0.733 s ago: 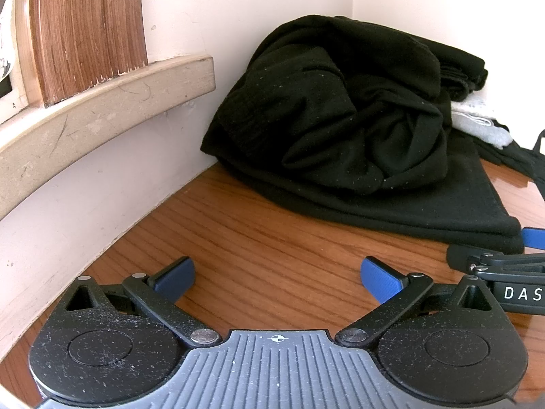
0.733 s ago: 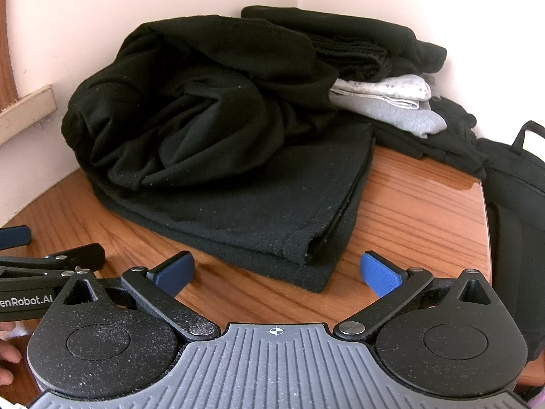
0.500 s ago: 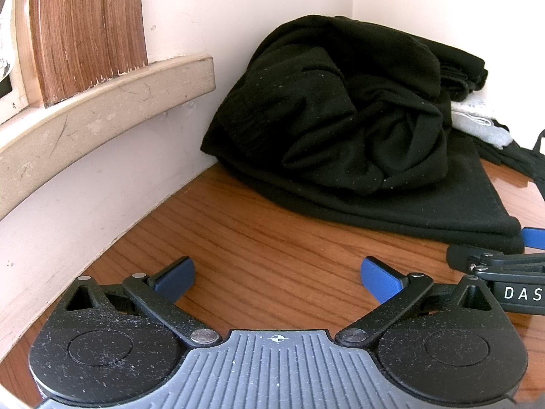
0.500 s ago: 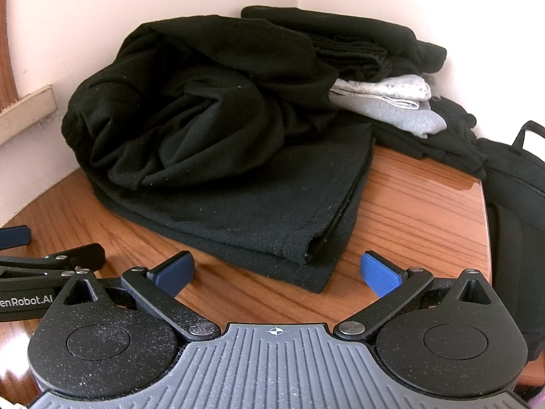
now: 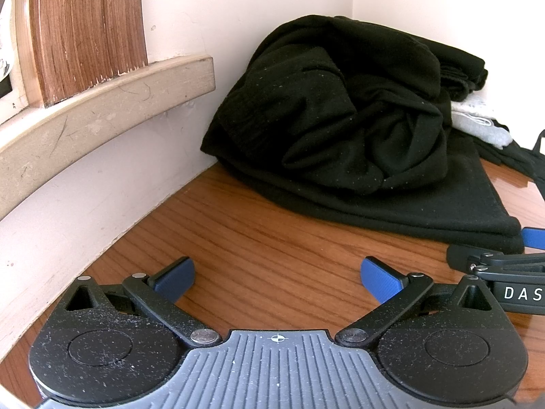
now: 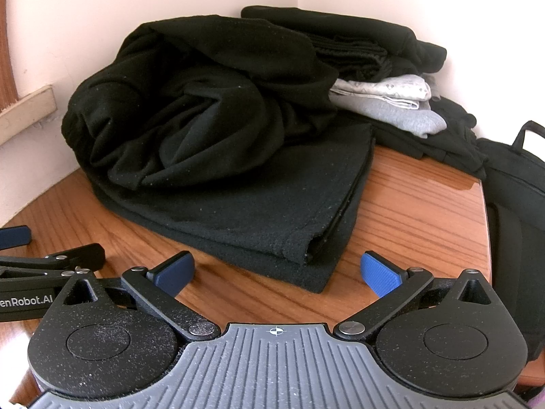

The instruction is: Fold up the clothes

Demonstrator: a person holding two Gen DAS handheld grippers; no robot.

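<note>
- My wooden table [image 6: 419, 211] runs into a corner of pale walls [image 5: 272, 6].
- On my left, a beige ledge [image 5: 102, 109] juts from the wall, with a brown wood panel [image 5: 88, 27] standing on it.
- A black backpack [image 6: 517, 204] sits against the table's right edge.

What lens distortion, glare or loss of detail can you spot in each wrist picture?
Left wrist view: fisheye bends the beige wooden ledge into a curve, and the crumpled black garment loses fold detail in darkness. Right wrist view: window glare shines off the glossy brown wooden table, and the picture corners vignette black.
</note>
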